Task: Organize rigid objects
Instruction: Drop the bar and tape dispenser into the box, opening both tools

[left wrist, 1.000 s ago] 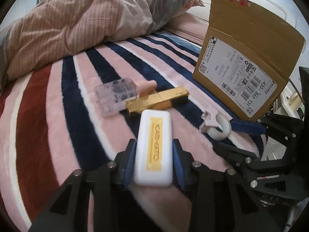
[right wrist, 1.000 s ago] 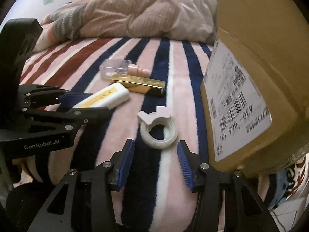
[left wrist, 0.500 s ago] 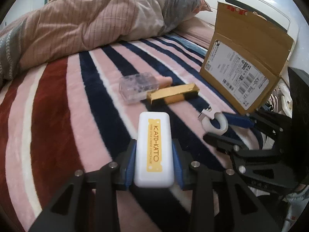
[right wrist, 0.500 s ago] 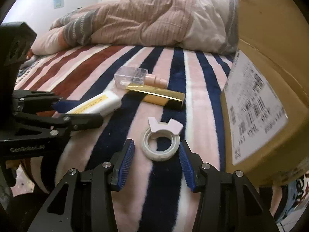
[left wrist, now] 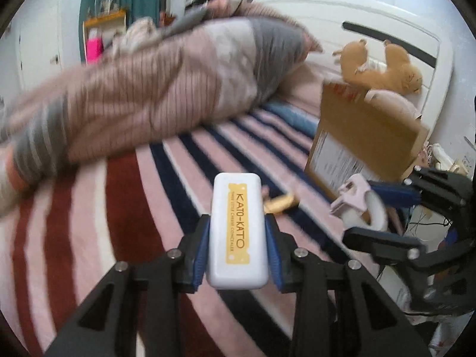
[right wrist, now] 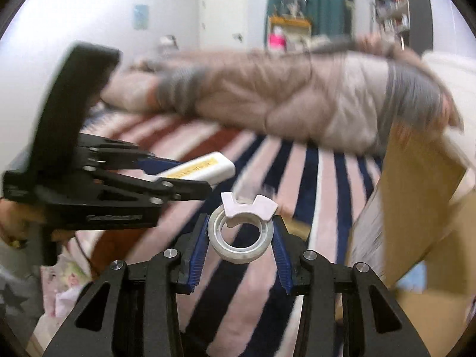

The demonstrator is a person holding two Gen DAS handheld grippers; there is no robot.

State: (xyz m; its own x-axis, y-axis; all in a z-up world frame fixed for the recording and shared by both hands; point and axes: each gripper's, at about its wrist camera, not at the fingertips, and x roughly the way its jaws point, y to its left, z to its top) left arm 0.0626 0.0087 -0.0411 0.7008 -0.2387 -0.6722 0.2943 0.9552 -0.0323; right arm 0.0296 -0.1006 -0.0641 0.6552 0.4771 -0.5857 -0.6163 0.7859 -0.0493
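Note:
My left gripper (left wrist: 237, 238) is shut on a white KATO-KATO case (left wrist: 237, 232) with a yellow label, held up above the striped blanket (left wrist: 125, 208). My right gripper (right wrist: 240, 238) is shut on a white tape ring with a pink dispenser tab (right wrist: 241, 232), also lifted off the blanket. The tape ring shows at the right in the left wrist view (left wrist: 361, 205), and the case shows at the left in the right wrist view (right wrist: 199, 168). A gold bar-shaped box (left wrist: 281, 202) lies on the blanket behind the case. The open cardboard box (left wrist: 363, 142) stands to the right.
A bunched pink and grey duvet (left wrist: 142, 89) lies across the far side of the bed. An orange plush toy (left wrist: 380, 65) rests by the white headboard behind the cardboard box (right wrist: 422, 208). The views are motion-blurred.
Both grippers have risen off the blanket. The right gripper has closed on the tape ring and lifted it. The left still holds the white case.

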